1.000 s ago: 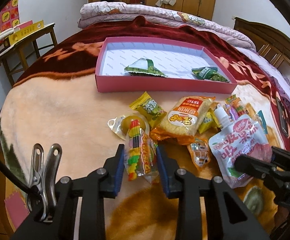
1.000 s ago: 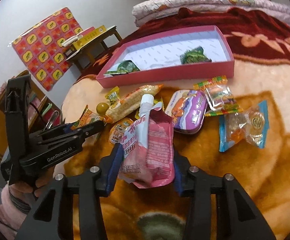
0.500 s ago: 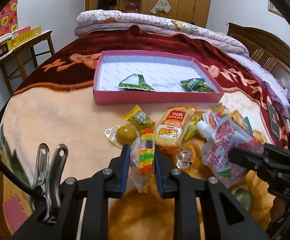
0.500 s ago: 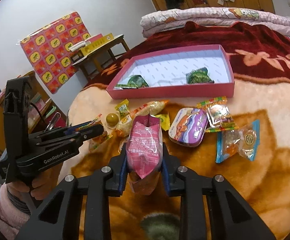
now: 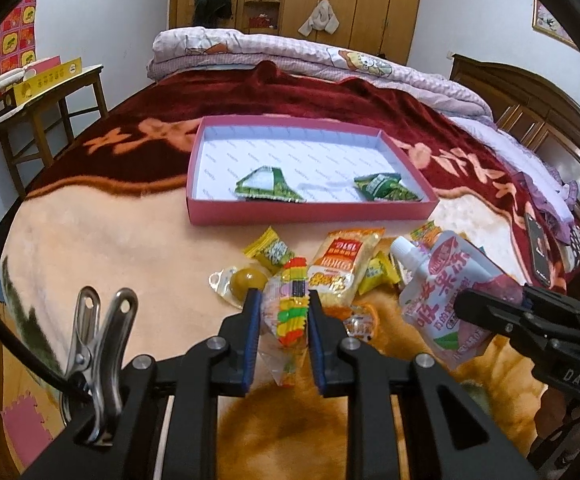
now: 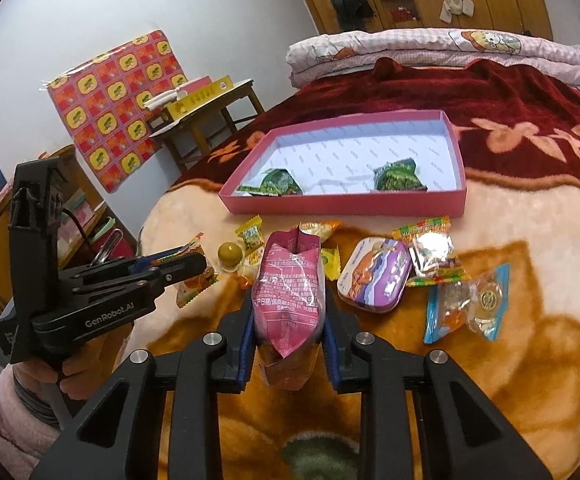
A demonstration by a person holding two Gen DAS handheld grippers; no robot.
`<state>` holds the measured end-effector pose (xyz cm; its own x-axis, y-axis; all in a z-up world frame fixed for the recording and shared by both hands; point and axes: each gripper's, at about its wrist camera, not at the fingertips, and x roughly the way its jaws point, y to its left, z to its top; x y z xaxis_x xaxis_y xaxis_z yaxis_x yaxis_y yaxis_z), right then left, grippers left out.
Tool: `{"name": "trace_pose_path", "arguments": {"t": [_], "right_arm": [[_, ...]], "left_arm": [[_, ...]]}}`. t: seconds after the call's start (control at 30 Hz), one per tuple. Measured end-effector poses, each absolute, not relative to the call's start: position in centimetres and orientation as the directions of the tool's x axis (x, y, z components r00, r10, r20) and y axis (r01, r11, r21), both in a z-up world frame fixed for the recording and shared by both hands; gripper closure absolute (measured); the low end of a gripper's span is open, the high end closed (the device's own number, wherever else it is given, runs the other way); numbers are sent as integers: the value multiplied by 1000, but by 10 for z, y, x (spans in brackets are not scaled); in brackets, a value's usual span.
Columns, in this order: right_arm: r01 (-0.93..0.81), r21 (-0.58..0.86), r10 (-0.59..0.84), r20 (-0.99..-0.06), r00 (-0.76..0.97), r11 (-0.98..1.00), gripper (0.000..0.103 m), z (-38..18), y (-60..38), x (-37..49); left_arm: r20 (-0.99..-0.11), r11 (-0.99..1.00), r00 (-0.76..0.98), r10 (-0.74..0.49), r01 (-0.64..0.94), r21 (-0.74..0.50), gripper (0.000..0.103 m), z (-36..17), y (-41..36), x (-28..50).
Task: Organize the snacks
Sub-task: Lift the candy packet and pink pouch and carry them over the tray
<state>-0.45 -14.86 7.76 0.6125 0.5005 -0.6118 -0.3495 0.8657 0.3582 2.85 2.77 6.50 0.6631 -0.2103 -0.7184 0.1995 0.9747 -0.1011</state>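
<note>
Two grippers each clamp a snack clear of the blanket, apparently for transfer: left gripper [image 5: 281,320] pinches the rainbow candy packet [image 5: 290,312], right gripper [image 6: 288,320] the pink jelly pouch [image 6: 290,300], pink tray [image 5: 309,211] lying beyond the loose snacks.

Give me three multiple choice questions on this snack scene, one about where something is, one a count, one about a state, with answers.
1. Where is the purple tin?
A. in the pink box
B. on the blanket, nearer than the box
C. on the side table

2. How many green packets lie in the pink box?
A. two
B. four
C. none

3. What is the right tool doing?
A. open, empty
B. shut on the pink pouch
C. shut on the tin

Answers:
1 B: the tin lies among loose snacks in front of the box.
2 A: one packet left, one right.
3 B: the pouch sits between its fingers.
</note>
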Motion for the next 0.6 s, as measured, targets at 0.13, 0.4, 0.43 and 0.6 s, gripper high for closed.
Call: {"name": "trace_pose_path", "arguments": {"t": [0.13, 0.4, 0.43, 0.6], "right_arm": [[-359, 348, 500, -600, 624, 866, 74, 85, -149, 1], [-361, 341, 497, -586, 640, 868, 74, 95, -152, 15], [-361, 340, 496, -584, 643, 868, 74, 96, -153, 17], [-359, 334, 490, -568, 662, 872, 74, 105, -156, 26]], "left_arm": [[-705, 972, 675, -219, 216, -95, 81, 75, 25, 30], [-697, 971, 681, -223, 221, -94, 81, 86, 22, 42], [-699, 970, 679, -225, 221, -97, 81, 87, 22, 45], [-695, 972, 685, -221, 213, -99, 81, 92, 23, 57]]}}
